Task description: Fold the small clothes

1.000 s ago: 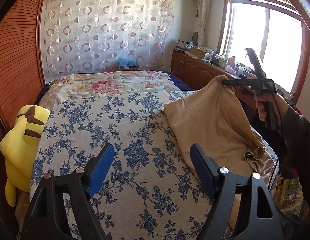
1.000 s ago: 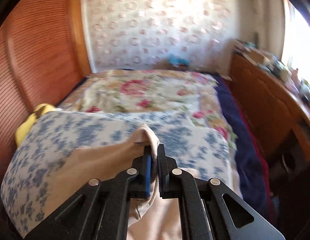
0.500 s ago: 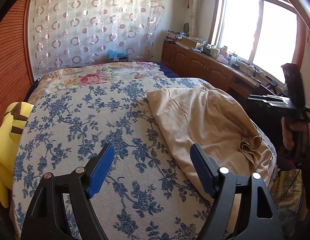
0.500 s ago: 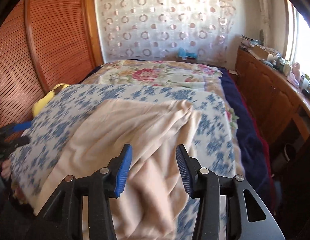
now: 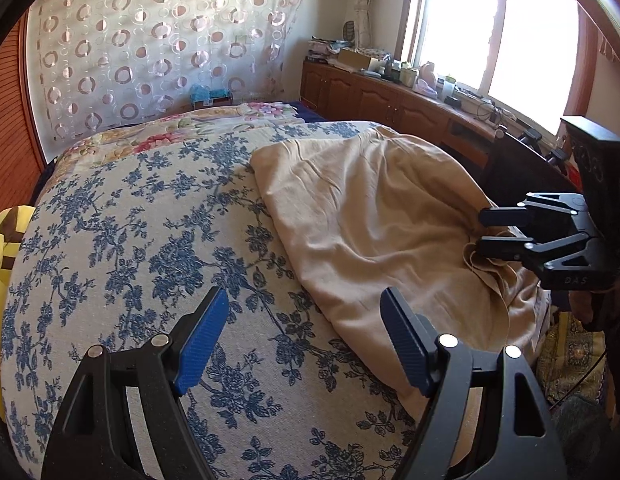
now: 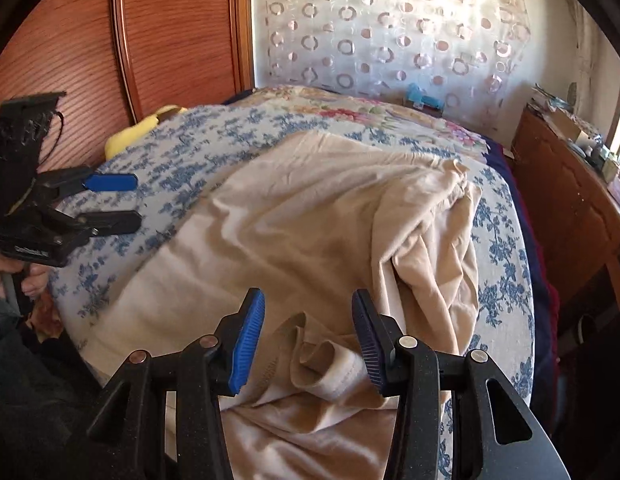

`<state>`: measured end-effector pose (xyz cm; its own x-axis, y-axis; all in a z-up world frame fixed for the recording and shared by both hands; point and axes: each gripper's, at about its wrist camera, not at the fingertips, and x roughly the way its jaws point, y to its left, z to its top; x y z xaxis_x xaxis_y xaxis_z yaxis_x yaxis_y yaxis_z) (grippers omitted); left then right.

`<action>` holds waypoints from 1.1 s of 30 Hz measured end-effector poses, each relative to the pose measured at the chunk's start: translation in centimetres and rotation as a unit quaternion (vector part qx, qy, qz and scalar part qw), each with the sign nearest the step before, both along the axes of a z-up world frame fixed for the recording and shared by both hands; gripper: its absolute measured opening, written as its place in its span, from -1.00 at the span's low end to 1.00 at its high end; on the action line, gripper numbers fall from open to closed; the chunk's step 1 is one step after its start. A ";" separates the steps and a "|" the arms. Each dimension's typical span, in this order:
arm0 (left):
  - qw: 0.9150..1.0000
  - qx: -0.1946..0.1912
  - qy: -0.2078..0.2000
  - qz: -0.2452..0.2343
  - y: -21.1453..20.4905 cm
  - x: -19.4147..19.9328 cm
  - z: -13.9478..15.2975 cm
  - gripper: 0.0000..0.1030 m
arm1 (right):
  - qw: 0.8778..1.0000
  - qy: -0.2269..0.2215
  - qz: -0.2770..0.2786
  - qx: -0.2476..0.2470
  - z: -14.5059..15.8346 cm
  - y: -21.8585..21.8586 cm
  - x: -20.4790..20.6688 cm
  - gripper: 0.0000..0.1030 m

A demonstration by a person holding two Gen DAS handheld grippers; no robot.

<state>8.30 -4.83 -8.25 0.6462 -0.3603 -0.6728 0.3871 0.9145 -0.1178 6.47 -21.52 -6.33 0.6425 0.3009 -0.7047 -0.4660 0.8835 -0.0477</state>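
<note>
A beige garment point(image 5: 362, 216) lies spread on the blue-flowered bed cover point(image 5: 149, 240); it also shows in the right wrist view point(image 6: 310, 224). My left gripper point(image 5: 303, 336) is open and empty, low over the cover, just left of the garment's near edge. My right gripper point(image 6: 307, 332) is open, its fingers either side of the garment's bunched near hem point(image 6: 318, 364), not closed on it. The right gripper also shows in the left wrist view point(image 5: 486, 232), at the garment's right end. The left gripper shows in the right wrist view point(image 6: 129, 200).
A yellow plush toy point(image 5: 1, 240) lies at the bed's left edge by the wooden panel wall point(image 6: 89, 40). A floral quilt point(image 5: 181, 128) lies farther up the bed. A wooden cabinet point(image 5: 390, 100) with clutter runs under the window on the right.
My right gripper let go of the raised garment, which dropped flat on the bed. The right gripper then came down, open, around the bunched near hem. The left gripper stayed open.
</note>
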 end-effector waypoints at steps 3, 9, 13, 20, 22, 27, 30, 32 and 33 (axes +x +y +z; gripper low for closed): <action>1.000 0.001 0.004 -0.004 -0.4 -0.1 -0.3 0.53 | 1.000 0.018 -0.009 -0.021 -0.7 -0.4 0.5 -0.09; 1.000 0.004 0.015 -0.016 -1.4 -0.3 -1.0 0.53 | 0.999 0.029 -0.018 -0.035 -1.0 -1.7 -0.1 -0.58; 0.999 0.010 0.019 -0.029 -2.3 -0.9 -1.4 0.53 | 0.999 0.038 -0.004 -0.035 -0.7 -2.5 -1.8 -0.93; 0.998 0.008 0.030 -0.051 -3.3 -2.1 -1.6 0.53 | 0.998 0.042 -0.004 -0.051 2.0 -6.4 -6.6 -0.93; 0.998 0.007 0.035 -0.060 -3.7 -2.5 -1.7 0.53 | 0.997 0.050 -0.017 -0.058 2.0 -7.5 -7.0 -0.93; 0.997 0.007 0.042 -0.070 -4.2 -3.3 -1.7 0.53 | 0.997 0.056 -0.024 -0.037 2.1 -8.4 -7.6 -0.79; 0.996 0.006 0.051 -0.072 -4.2 -3.8 -2.1 0.53 | 0.999 0.033 -0.030 -0.019 3.0 -8.9 -8.0 -0.31; 0.996 0.006 0.056 -0.074 -4.2 -4.0 -2.3 0.53 | 0.999 0.018 -0.032 -0.001 3.4 -9.1 -8.3 -0.13; 0.995 0.007 0.058 -0.076 -4.1 -4.0 -2.4 0.53 | 0.999 0.009 -0.037 0.007 3.5 -9.1 -8.3 -0.05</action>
